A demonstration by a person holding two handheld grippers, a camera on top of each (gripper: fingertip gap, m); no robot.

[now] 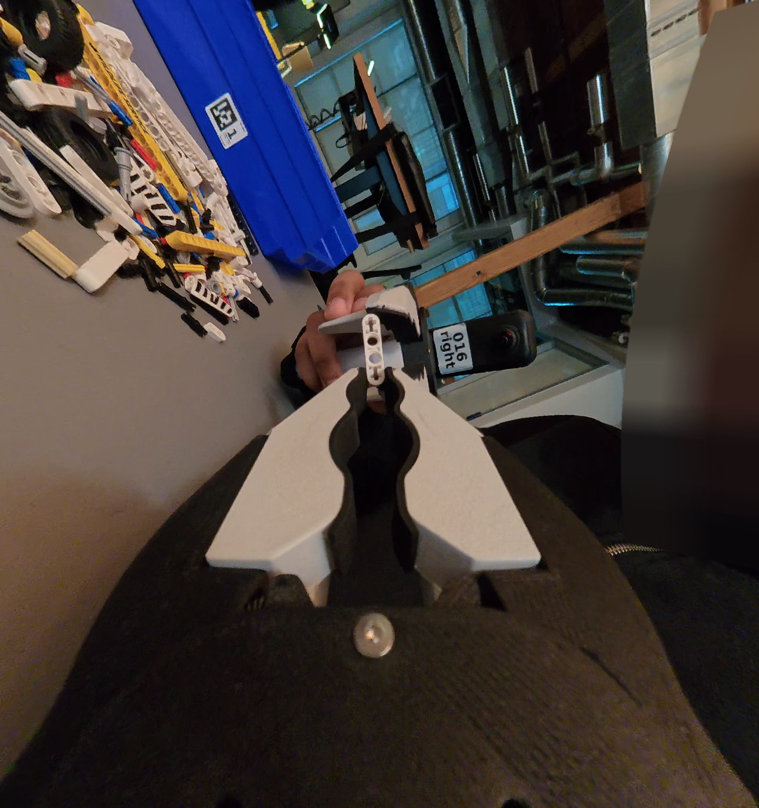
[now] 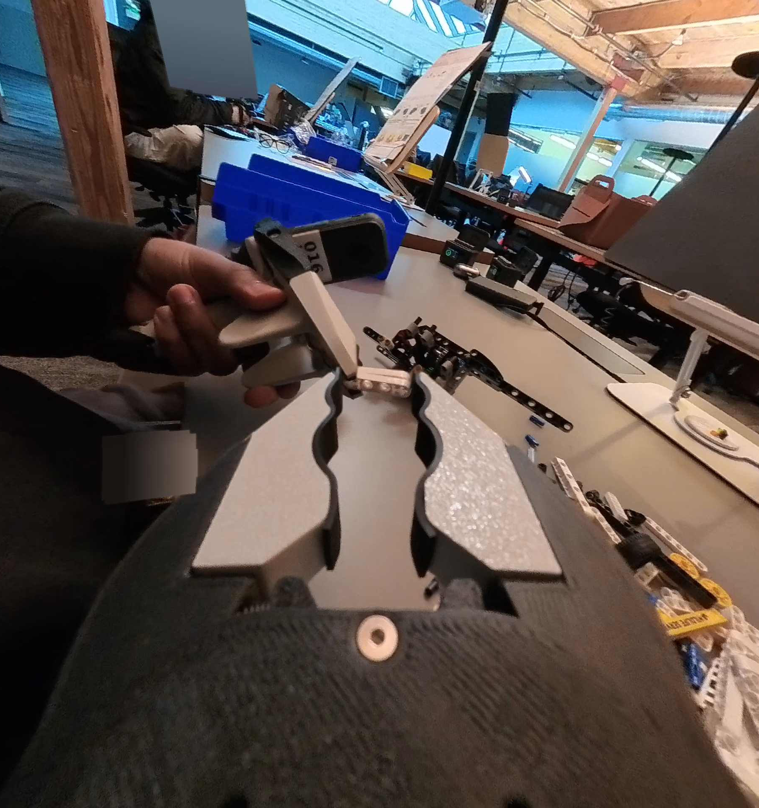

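Note:
My left gripper point(image 1: 374, 376) is shut on the lower end of a small white beam with holes point(image 1: 373, 345), held up above the grey table point(image 1: 106, 415). The beam points away from me. In the right wrist view the beam point(image 2: 384, 384) lies crosswise between the tips of my right gripper point(image 2: 375, 380). Its right end presses on the right pad, and its left end sits by the left pad, where the left gripper's finger point(image 2: 325, 323) pinches it. In the left wrist view one right finger point(image 1: 397, 301) sits at the beam's far end.
A pile of white, yellow and black building parts point(image 1: 128, 175) lies beside a blue bin point(image 1: 255, 131). In the right wrist view a black half-built assembly point(image 2: 438, 354) stands just beyond the beam. There is a white lamp base point(image 2: 675, 419) to the right and more loose parts point(image 2: 697, 612) at the lower right. The grippers are tip to tip, or close to it.

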